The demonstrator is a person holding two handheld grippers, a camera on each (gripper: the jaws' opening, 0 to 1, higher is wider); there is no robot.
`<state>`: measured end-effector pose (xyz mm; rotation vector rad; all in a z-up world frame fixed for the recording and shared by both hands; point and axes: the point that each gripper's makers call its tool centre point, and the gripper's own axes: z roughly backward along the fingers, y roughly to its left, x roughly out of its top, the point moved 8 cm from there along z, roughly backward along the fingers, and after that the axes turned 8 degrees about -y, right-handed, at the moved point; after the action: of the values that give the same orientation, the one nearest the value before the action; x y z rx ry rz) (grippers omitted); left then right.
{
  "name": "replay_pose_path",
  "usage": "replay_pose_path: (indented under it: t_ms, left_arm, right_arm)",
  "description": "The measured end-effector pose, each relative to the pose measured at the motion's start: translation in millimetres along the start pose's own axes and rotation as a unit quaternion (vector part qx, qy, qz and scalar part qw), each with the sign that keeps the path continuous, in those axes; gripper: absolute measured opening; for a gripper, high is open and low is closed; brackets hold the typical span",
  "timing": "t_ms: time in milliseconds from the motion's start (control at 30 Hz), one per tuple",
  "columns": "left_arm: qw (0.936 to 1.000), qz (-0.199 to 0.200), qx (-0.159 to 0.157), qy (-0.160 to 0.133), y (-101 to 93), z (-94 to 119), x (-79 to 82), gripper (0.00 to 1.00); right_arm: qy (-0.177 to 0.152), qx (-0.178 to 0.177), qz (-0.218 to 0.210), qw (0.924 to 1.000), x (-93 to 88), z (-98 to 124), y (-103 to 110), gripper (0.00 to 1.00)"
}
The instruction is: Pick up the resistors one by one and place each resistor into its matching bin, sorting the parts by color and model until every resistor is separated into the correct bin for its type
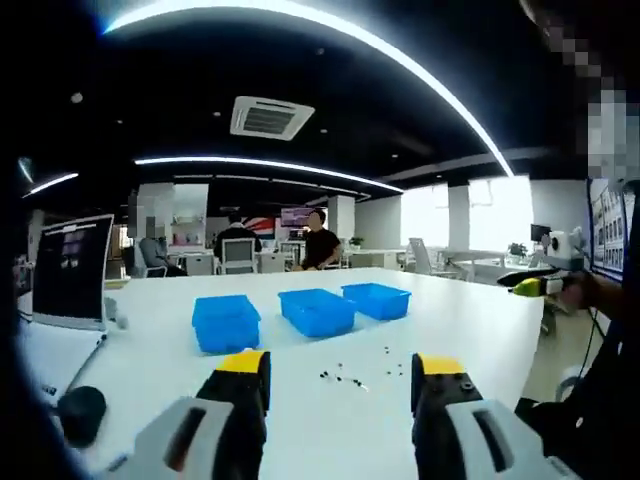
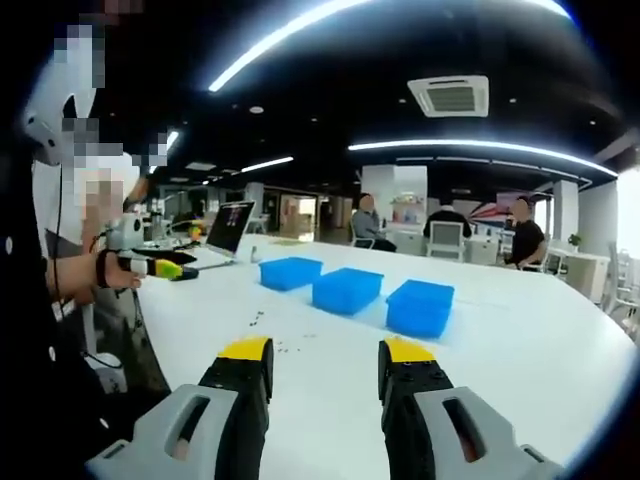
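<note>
I am holding both my left tongs (image 1: 340, 375) and right tongs (image 2: 322, 360) wide and empty above the counter (image 1: 450, 310), risking pinching several of the tiny resistors (image 1: 355, 374) scattered before the three blue bins (image 1: 316, 311) together.

bins (image 1: 316, 311): solid blue, all three
table (image 1: 470, 320): plain white
resistors (image 1: 345, 375): small dark specks
left gripper (image 1: 340, 385): black jaws, yellow tips, grey body
right gripper (image 2: 325, 372): same colours
</note>
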<state>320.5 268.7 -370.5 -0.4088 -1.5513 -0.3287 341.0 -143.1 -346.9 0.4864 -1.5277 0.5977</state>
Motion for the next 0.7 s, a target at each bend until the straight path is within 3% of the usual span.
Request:
replay_pose_path:
  t_ms: [133, 233, 433, 500, 567, 700]
  left_arm:
    - [0.9999, 0.009, 0.013, 0.003, 1.0, 7, -0.2, 0.58]
    - [0.9997, 0.021, 0.002, 0.012, 0.1, 4, 0.8, 0.60]
    - [0.9940, 0.059, 0.025, 0.088, 3.1, -15, 2.4, 0.56]
    - [0.9891, 0.070, 0.032, 0.126, 2.3, -24, 3.1, 0.56]
    - [0.9792, 0.088, 0.041, 0.178, 1.4, -37, 3.4, 0.55]
    - [0.9588, 0.105, 0.025, 0.263, -4.8, -63, 3.5, 0.48]
  right_arm:
    - [0.000, 0.000, -0.002, 1.0000, -1.0, 1, 0, 0.44]
    - [0.000, 0.000, -0.003, 1.0000, -2.0, 1, 0, 0.43]
    - [0.007, 0.000, 0.002, 1.0000, -5.1, 3, -1, 0.44]
    - [0.009, 0.001, 0.005, 0.9999, -7.0, 4, -1, 0.44]
    - [0.012, 0.003, 0.012, 0.9999, -8.5, 4, 0, 0.44]
    - [0.013, 0.015, 0.016, 0.9997, -10.0, 3, 3, 0.44]
